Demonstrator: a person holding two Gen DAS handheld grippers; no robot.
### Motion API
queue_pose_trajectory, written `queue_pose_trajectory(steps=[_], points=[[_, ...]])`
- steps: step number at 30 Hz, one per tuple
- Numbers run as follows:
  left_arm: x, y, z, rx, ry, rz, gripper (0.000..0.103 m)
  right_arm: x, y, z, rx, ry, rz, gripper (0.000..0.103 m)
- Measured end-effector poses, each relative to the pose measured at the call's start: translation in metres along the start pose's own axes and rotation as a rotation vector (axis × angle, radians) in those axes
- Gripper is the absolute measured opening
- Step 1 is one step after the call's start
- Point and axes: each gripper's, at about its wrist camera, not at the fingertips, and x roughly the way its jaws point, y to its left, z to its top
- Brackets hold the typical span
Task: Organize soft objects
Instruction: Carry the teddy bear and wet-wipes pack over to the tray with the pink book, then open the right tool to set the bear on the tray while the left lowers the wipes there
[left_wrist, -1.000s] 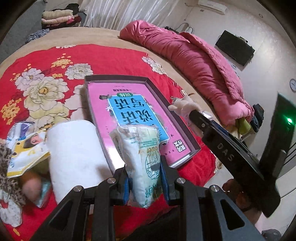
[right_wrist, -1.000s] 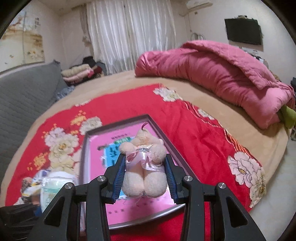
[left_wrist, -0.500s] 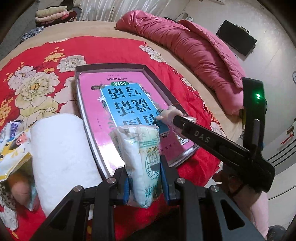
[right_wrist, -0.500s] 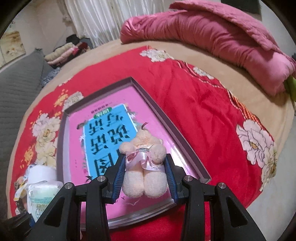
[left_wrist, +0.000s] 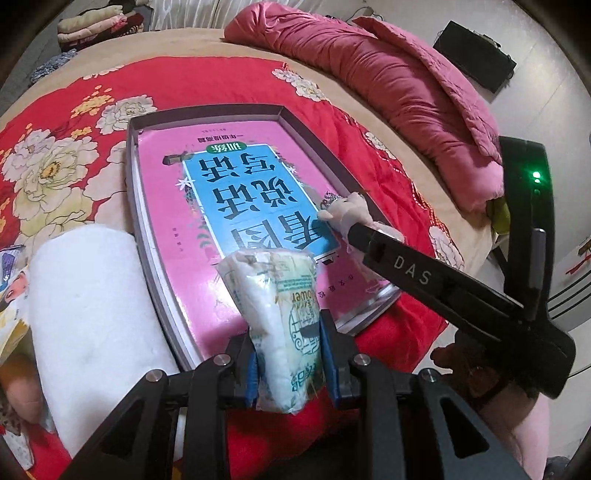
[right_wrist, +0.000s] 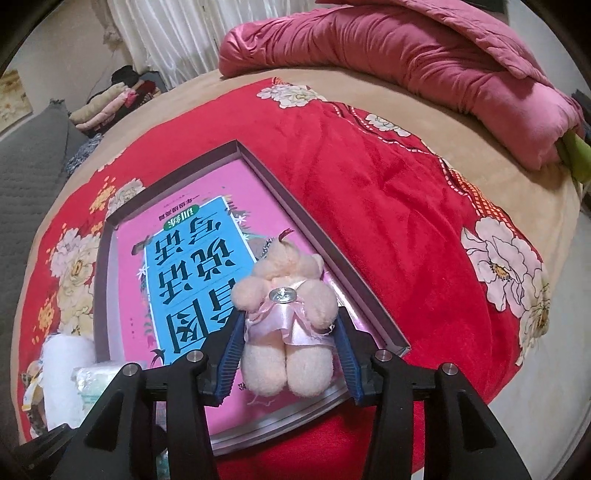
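A small cream teddy bear (right_wrist: 284, 295) in a pink satin dress rests on the pink and blue book (right_wrist: 184, 280) inside the shallow grey tray (right_wrist: 362, 288). My right gripper (right_wrist: 290, 332) straddles the bear. Its jaws are opening, and the blue pads stand just off the bear's sides. My left gripper (left_wrist: 290, 350) is shut on a plastic-wrapped white tissue pack (left_wrist: 280, 306), held upright over the tray's (left_wrist: 207, 114) near edge. In the left wrist view the bear (left_wrist: 347, 210) peeks out past one black finger (left_wrist: 406, 273) of the right gripper.
A rolled white towel (left_wrist: 92, 295) lies left of the tray on the red floral blanket (left_wrist: 221, 81). Loose packets (left_wrist: 11, 295) lie at the far left. A pink quilt (left_wrist: 406, 81) is heaped along the bed's far right. Folded clothes (left_wrist: 92, 29) are stacked behind.
The right gripper came down over the tray and its jaws spread, leaving the bear on the book. The left gripper, still holding the tissue pack, moved closer to the tray.
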Motion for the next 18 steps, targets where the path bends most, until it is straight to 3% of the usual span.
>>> queue_pose_trajectory(steps=[4, 8, 15, 18], points=[[0.004, -0.001, 0.003, 0.001, 0.01, 0.003, 0.029, -0.005, -0.003, 0.0, 0.02, -0.025, 0.0, 0.062], [0.007, -0.003, 0.005, 0.006, 0.014, 0.006, 0.029, -0.014, -0.008, 0.0, 0.043, -0.068, -0.001, 0.064], [0.017, -0.006, 0.01, 0.013, 0.036, 0.018, 0.029, -0.049, -0.021, -0.004, 0.117, -0.241, 0.01, 0.068], [0.022, -0.009, 0.013, 0.025, 0.041, 0.021, 0.03, -0.055, -0.027, -0.004, 0.149, -0.276, -0.003, 0.072]])
